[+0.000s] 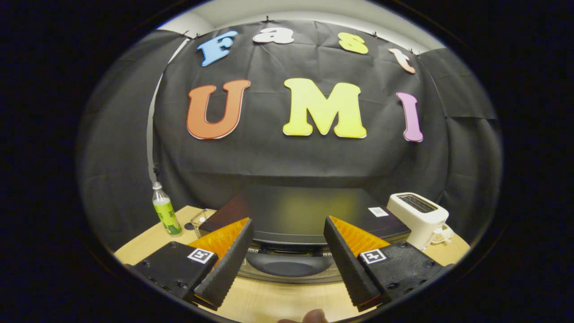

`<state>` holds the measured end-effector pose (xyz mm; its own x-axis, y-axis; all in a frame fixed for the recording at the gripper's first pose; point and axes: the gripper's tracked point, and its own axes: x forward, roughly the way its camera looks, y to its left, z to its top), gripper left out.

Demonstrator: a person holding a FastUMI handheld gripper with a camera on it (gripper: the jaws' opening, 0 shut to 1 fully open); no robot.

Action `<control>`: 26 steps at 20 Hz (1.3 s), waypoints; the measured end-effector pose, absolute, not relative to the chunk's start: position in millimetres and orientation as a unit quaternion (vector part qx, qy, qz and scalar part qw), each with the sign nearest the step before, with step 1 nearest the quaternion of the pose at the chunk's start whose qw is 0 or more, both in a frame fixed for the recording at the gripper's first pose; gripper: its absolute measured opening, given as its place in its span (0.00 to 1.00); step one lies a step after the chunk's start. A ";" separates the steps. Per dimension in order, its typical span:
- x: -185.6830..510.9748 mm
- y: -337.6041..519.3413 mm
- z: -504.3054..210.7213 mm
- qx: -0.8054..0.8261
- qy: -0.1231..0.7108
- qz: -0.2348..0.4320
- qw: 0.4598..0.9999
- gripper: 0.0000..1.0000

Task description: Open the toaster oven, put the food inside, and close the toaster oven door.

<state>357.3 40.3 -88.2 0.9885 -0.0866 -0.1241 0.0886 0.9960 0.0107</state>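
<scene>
A black toaster oven (305, 213) stands on the wooden table (269, 300) just ahead of my fingers, seen from above and in front. Its dark curved door handle (289, 264) lies between my two fingertips, at the top of the door. My gripper (288, 231) is open, with nothing between the fingers. The left finger (226, 264) and the right finger (347, 264) flank the handle without touching it. The door looks closed. A fingertip of a person's hand (314, 316) shows below the fingers.
A white slot toaster (417, 215) stands right of the oven. A plastic bottle with a green label (166, 213) stands at the left near the table's edge. A small clear item (198, 220) lies between the bottle and the oven.
</scene>
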 end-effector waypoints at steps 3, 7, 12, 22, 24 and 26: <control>360.7 34.4 -106.3 0.025 0.076 -0.049 0.996 1.00; 358.0 28.1 -120.8 0.023 0.077 -0.060 0.995 1.00; 358.3 30.6 -126.9 0.021 0.074 -0.055 0.996 1.00; 321.6 35.6 -142.4 0.024 0.084 -0.043 0.995 1.00; 306.6 38.0 -149.1 0.028 0.092 -0.041 0.995 1.00; 291.0 41.3 -158.4 0.015 0.099 -0.043 0.994 1.00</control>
